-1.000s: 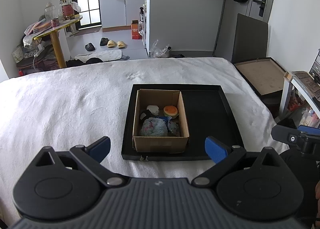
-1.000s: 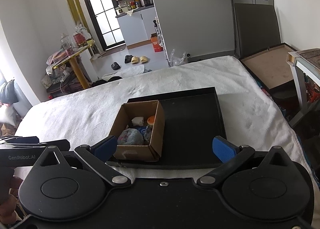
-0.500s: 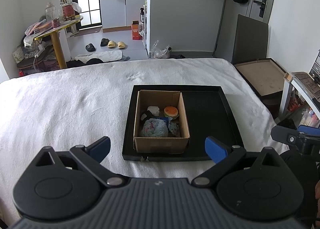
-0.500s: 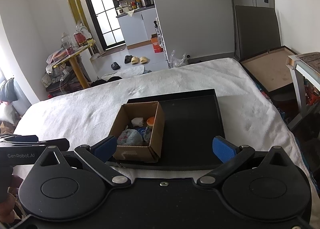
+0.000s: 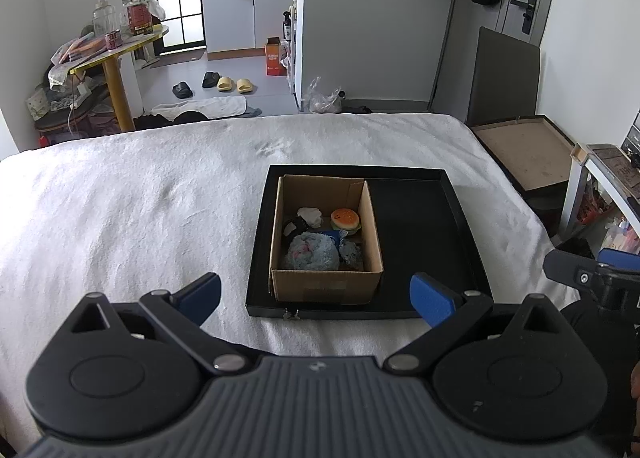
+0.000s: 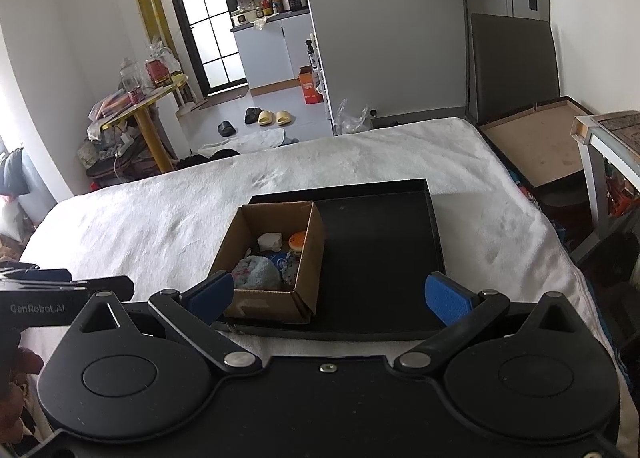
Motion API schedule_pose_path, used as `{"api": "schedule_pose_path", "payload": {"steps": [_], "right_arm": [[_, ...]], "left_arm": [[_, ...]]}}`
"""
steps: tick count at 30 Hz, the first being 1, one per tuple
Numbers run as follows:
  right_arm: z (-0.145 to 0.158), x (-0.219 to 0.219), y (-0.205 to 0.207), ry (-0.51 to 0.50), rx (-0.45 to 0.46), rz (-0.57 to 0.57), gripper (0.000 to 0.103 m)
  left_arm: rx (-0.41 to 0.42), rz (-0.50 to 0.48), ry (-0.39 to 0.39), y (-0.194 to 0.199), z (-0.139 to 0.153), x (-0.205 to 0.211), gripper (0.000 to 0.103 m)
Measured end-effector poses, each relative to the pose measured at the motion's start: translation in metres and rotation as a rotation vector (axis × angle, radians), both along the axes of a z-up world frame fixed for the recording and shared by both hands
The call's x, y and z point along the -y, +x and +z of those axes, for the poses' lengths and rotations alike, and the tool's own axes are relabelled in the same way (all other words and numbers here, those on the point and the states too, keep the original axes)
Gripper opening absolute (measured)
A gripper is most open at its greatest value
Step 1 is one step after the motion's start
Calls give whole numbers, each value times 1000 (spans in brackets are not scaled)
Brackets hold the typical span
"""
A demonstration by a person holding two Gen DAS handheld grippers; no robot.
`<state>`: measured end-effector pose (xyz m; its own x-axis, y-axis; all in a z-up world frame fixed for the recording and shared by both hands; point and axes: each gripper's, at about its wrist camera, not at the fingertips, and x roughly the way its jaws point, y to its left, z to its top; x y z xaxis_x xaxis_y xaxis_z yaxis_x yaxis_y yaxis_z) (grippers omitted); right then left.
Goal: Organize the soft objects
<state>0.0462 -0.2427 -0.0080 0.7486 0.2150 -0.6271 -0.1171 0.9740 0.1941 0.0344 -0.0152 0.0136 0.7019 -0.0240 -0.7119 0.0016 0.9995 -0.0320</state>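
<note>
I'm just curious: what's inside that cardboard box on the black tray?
The cardboard box holds a fluffy blue-grey ball, a little burger toy, a white lump and dark bits beside them. Anything beneath them is covered.

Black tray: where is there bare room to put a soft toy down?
The right half of the black tray, between the cardboard box and the tray's right rim, is bare. The box is crowded: burger toy, blue fluffy ball, other small pieces.
</note>
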Motion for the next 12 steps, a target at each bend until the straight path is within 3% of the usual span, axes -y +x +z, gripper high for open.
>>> {"api": "schedule_pose_path", "payload": {"steps": [12], "right_arm": [[-1, -1, 1, -3, -7, 3, 103]], "left_arm": [[22, -12, 10, -6, 0, 4, 100]]}}
